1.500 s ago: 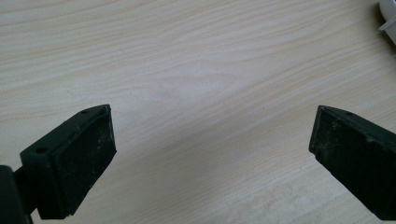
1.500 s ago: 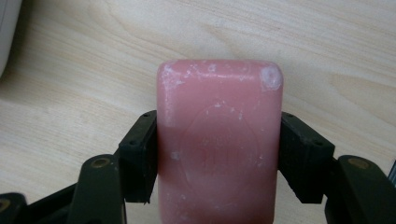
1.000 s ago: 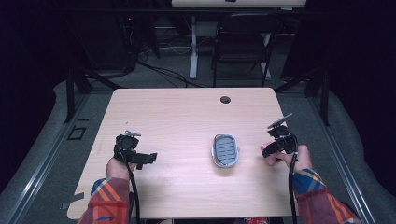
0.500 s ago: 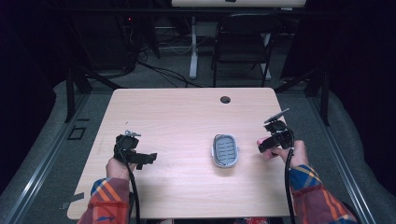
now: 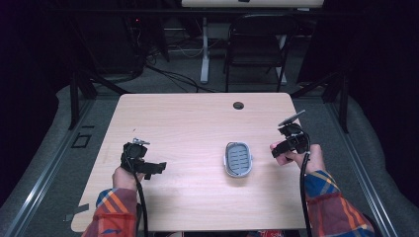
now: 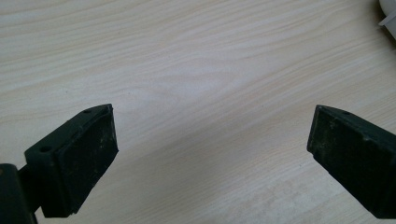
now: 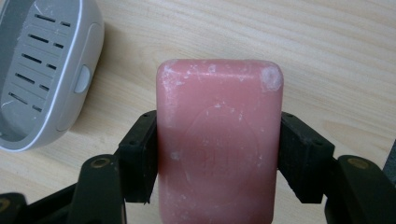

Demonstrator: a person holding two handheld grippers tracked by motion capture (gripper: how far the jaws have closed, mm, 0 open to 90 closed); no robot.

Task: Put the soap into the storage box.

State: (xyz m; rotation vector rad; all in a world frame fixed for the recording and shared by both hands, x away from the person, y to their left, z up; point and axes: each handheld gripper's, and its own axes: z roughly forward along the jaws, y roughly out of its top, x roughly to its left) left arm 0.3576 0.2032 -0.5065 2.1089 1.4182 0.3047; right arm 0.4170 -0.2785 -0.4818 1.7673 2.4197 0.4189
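Soap lifted clear of the table, dish waiting.
Right gripper (image 7: 219,154), raised since a second ago, clamps pink soap (image 7: 218,140); soap dish (image 7: 42,70) lies ahead-left; left gripper (image 6: 210,154) gapes empty.

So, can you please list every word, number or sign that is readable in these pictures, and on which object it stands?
No text can be read.
Pink rectangular soap bar, held in the right tongs: a faint oval stamp is pressed into its face, too worn to read.
Grey slotted plastic soap dish: no label shows.
Pale wooden table: no marking.
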